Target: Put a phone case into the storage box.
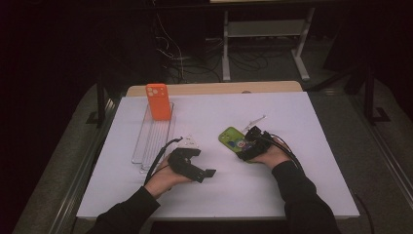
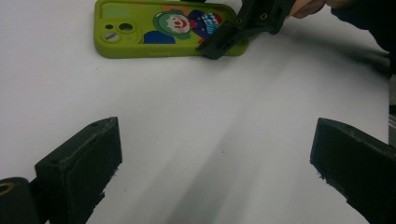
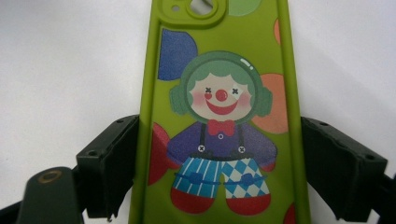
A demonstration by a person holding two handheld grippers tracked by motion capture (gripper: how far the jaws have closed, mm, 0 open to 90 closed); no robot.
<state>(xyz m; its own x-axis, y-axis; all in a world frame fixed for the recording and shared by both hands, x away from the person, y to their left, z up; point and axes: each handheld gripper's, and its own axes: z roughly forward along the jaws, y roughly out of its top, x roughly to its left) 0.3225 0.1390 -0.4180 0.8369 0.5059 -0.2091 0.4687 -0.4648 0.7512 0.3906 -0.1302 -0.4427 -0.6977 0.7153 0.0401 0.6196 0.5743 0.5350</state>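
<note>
White surface [image 1: 292, 195] carries the green phone case [image 3: 219, 116] flat near its middle. Your right gripper [image 3: 219, 182] has its jaws on both long edges of the case, grasping it. Your left gripper [image 2: 217, 172] waits released, near the case.

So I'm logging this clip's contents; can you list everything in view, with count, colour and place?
Clown phone case: one, green, right of table centre, between the right gripper's jaws.
Plain phone case: one, orange, standing upright at the far end of the rack.
Rack: one, clear, left part of the table.
Small tool: one, pale, just beyond the green case; too small to identify.
Table: one, white top.
Desk frame: one, white, on the floor behind.
Left gripper: one, black, open over bare table.
Right gripper: one, black, jaws flanking the green case; contact unclear.
</note>
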